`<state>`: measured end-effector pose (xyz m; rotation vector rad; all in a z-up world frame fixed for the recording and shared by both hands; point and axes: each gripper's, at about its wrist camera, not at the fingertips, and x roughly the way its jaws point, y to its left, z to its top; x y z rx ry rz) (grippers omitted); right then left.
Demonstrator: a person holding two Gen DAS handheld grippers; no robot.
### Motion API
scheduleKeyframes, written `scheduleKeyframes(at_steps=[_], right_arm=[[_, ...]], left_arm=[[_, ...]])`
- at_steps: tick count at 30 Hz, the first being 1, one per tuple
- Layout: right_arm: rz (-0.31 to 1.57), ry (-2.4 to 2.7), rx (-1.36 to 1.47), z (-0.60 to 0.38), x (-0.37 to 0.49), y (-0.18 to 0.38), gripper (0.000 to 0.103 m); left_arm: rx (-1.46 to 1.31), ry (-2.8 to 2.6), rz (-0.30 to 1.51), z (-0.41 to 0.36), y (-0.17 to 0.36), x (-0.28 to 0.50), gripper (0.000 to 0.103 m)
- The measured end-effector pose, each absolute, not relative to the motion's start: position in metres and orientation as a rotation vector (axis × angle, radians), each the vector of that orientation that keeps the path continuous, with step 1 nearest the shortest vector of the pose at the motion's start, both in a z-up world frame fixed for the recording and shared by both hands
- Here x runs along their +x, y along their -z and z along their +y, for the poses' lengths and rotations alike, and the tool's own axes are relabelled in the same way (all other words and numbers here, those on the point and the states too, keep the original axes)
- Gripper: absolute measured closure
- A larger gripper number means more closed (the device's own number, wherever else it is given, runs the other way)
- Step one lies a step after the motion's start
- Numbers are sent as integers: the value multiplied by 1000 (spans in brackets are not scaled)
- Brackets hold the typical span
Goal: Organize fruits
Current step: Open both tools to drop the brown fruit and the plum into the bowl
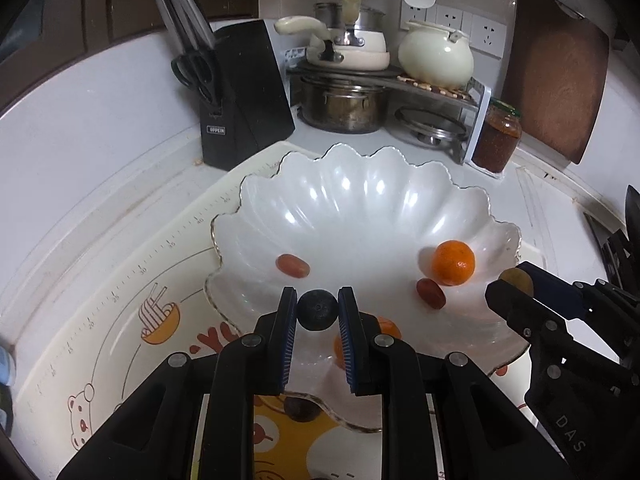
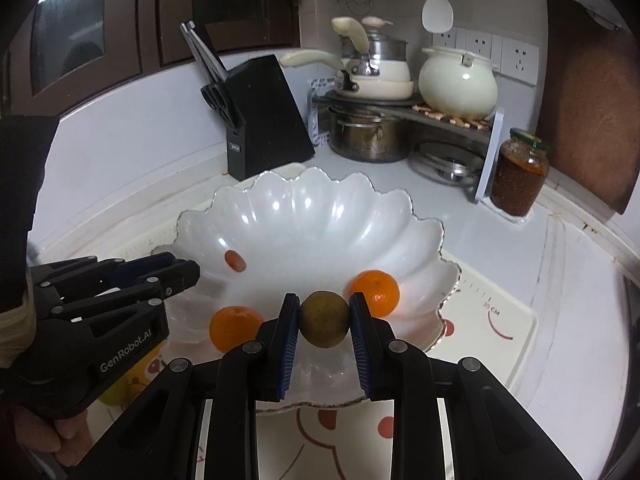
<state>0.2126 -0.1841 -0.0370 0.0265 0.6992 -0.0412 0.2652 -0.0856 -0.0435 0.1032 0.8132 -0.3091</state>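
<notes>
A white scalloped bowl [image 1: 360, 200] [image 2: 304, 220] stands on a printed mat. Over its near rim my left gripper [image 1: 317, 295] is shut on a small dark round fruit [image 1: 318, 312]. My right gripper [image 2: 325, 301] is shut on a yellow-green round fruit [image 2: 324, 320], also above the bowl's near side. Inside the bowl lie one orange [image 1: 454, 262] [image 2: 376, 292], a second orange [image 2: 234, 326], and two red oblong fruits [image 1: 293, 266] [image 1: 431, 293]. In the left wrist view the right gripper [image 1: 510, 286] comes in from the right. The left gripper [image 2: 188, 276] enters the right wrist view from the left, its fruit hidden.
Behind the bowl stand a black knife block [image 1: 244, 96], a rack with pots and a cream kettle [image 1: 436, 56], a jar of red paste [image 1: 496, 136] and a wooden cutting board [image 1: 556, 72]. The cartoon mat [image 1: 160, 320] covers the counter under the bowl.
</notes>
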Motion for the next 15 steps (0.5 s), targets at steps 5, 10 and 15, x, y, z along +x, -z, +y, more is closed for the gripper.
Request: scheduleKeyframes(at_steps=[5, 10, 15], right_arm=[[704, 79, 26, -188, 213, 38, 50], [680, 133, 24, -191, 209, 32, 30], [654, 157, 19, -189, 204, 24, 23]], left_arm=[[111, 277, 801, -82, 43, 262, 49], [115, 244, 793, -76, 39, 261, 39], [127, 199, 756, -69, 30, 255, 25]])
